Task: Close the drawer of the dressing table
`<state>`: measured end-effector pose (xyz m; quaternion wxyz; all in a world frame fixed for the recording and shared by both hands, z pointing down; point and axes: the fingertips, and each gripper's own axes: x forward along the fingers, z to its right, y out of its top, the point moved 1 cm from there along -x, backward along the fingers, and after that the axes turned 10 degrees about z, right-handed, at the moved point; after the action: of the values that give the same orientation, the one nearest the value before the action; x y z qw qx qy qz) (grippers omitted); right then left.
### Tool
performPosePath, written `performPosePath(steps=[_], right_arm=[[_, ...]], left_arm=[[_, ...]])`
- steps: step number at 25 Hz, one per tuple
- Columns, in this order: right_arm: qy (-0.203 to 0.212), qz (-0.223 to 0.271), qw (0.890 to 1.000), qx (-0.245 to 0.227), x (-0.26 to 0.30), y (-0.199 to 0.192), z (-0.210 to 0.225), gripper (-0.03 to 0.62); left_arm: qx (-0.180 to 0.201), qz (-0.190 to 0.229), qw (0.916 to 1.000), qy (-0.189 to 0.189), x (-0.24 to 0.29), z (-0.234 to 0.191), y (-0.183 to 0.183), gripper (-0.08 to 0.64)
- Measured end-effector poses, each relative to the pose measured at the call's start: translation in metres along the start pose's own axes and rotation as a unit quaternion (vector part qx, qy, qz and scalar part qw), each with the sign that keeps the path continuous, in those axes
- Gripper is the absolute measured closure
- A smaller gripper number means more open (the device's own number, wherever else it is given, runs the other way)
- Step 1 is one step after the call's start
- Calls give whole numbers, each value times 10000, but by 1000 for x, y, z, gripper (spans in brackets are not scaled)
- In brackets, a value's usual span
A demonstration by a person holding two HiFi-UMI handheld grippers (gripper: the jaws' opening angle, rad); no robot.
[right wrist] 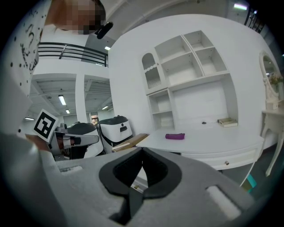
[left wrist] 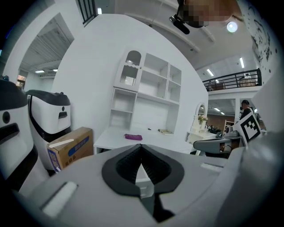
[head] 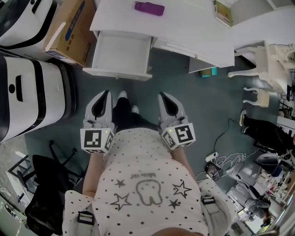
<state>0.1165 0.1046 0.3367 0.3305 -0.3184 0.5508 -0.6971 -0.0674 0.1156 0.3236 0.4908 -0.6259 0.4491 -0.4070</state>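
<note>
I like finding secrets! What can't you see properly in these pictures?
- Drawer: both gripper views, mostly behind the left claw and right claw.
- Book: head view, cut by the top edge.
- Dark speck near the book: right gripper view, too small to name.
- Cardboard box print: head view, too small to read.

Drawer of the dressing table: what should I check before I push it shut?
1. Drawer open, waiting for the push: ok.
2. Drawer inside empty, nothing sticking up: ok.
3. Left gripper shut, holding nothing: ok.
4. Right gripper shut, holding nothing: ok.
5. Grippers at the drawer front: not ok, both are short of it.
6. Cardboard box clear of the drawer's side: cannot tell, it sits close.
</note>
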Motion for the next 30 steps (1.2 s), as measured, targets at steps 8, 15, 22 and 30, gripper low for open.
performPosePath(steps=[8,15,22,30], right_arm=[[-197,-92,9997,-54,48,12,1,598],[-542,-52,9985,-95,75,16,8,598],[-765,8,9970,-88,92,14,3,598],[-784,-141,9968,-71,99,7,-2,598]], left_arm=[[-42,-123,9997,-208,41,-42,12,568],[-60,-144,9987,-479,69,-64,16,566],[-66,-241,9975,-656,77,-82,14,566],[-214,-336,9976,-566,75,-96,9,566]])
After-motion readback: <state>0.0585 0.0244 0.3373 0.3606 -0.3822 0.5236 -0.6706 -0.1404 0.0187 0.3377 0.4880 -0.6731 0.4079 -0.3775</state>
